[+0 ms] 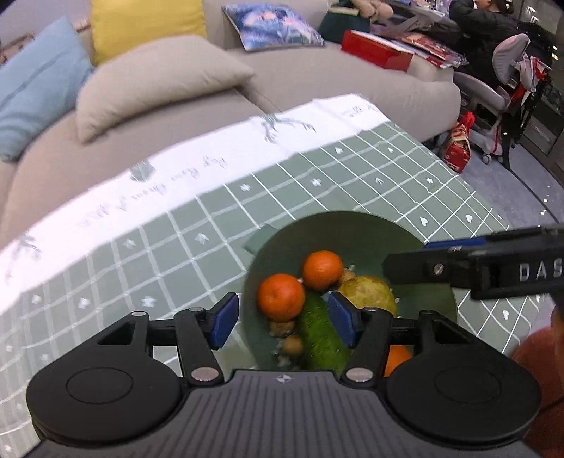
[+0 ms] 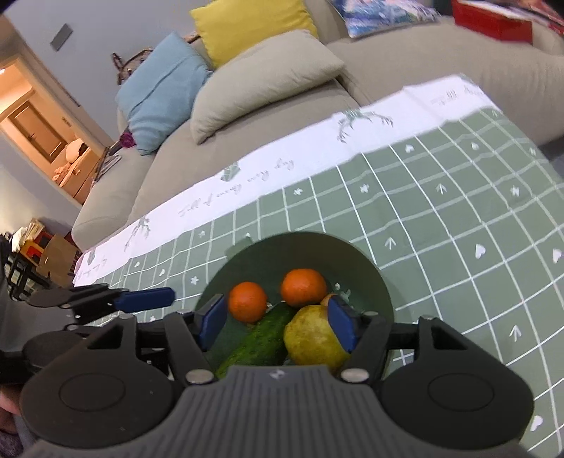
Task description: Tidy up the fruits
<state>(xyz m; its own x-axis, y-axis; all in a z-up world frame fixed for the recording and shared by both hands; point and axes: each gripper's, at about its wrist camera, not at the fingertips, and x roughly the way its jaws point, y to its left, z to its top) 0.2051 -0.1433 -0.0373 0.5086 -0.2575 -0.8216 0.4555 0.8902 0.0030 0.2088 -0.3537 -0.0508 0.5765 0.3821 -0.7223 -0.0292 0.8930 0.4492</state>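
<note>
**Inspector:** Nearest the lens in the left wrist view, the left gripper (image 1: 282,319) hangs over a green bowl (image 1: 356,229). Its blue pads (image 1: 224,320) stand apart and grip nothing; the fruit seen in the gap lies lower, in the bowl.

**Clerk:** And the right gripper?

**Inspector:** In its own view the right gripper (image 2: 276,326) is also parted, with nothing between the pads. One pad overlaps the pear (image 2: 310,340) in the picture, but I cannot tell whether it touches. Seen from the left wrist, that gripper reaches in from the right edge, above the bowl's right side.

**Clerk:** Contents of the bowl?

**Inspector:** Two oranges (image 2: 246,301) side by side, apart from each other. A cucumber (image 2: 257,341) lies on a slant below them, its end against the pear. The pear sits on the right, yellow-green. The left wrist view shows a few small brown round items (image 1: 292,345) beside the cucumber; too small to identify. A further orange patch (image 1: 396,357) shows behind the left gripper's right arm; whether it is in the bowl I cannot tell.

**Clerk:** Where does the bowl stand?

**Inspector:** On a table covered by a green checked cloth (image 2: 440,225) with a white printed border. Beyond it, a beige sofa (image 2: 268,116) with blue (image 2: 162,88), yellow (image 2: 246,28) and beige cushions (image 2: 264,77). A seated person (image 1: 486,28) shows at the top right of the left wrist view, near a red box (image 1: 377,53) on the sofa.
</note>
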